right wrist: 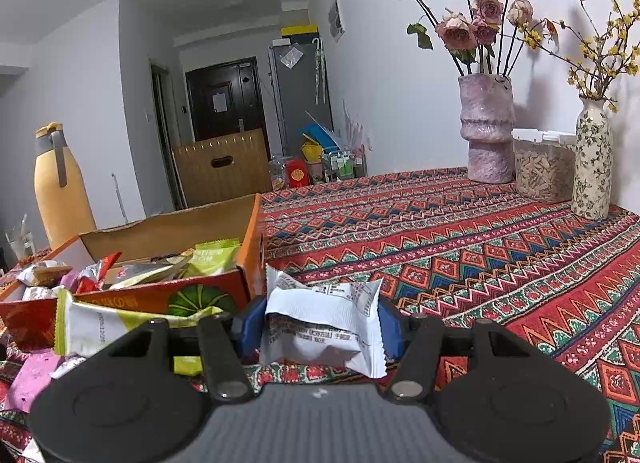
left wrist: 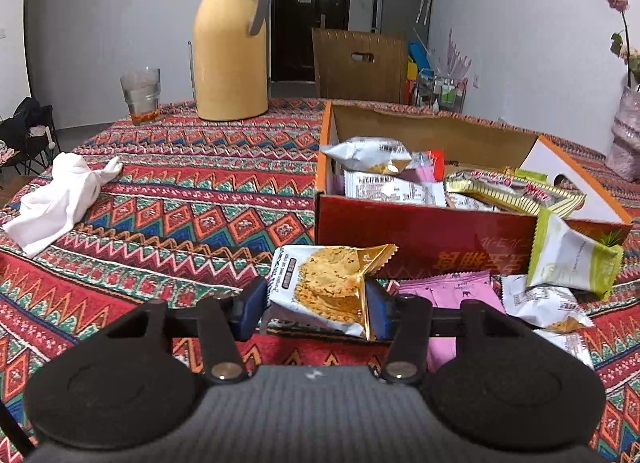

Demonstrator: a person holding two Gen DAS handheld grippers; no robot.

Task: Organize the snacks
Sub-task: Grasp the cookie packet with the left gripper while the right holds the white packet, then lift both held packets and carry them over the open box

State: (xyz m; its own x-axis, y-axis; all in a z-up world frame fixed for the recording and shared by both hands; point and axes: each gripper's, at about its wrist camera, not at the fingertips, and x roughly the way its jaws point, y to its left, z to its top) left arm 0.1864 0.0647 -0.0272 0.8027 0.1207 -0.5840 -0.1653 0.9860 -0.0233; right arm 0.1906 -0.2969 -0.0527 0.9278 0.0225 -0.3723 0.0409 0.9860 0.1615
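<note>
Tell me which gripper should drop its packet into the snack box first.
Left, probably. The left gripper holds the cracker packet facing the box, its front wall directly ahead. The right gripper holds a white packet off the box's corner, facing mostly open tablecloth.

Bare tablecloth (left wrist: 180,191) lies open left of the snack box (left wrist: 420,239), bounded by crumpled tissue (left wrist: 60,199), glass (left wrist: 141,97) and thermos (left wrist: 230,43); loose packets (left wrist: 540,299) crowd the box's front.
</note>
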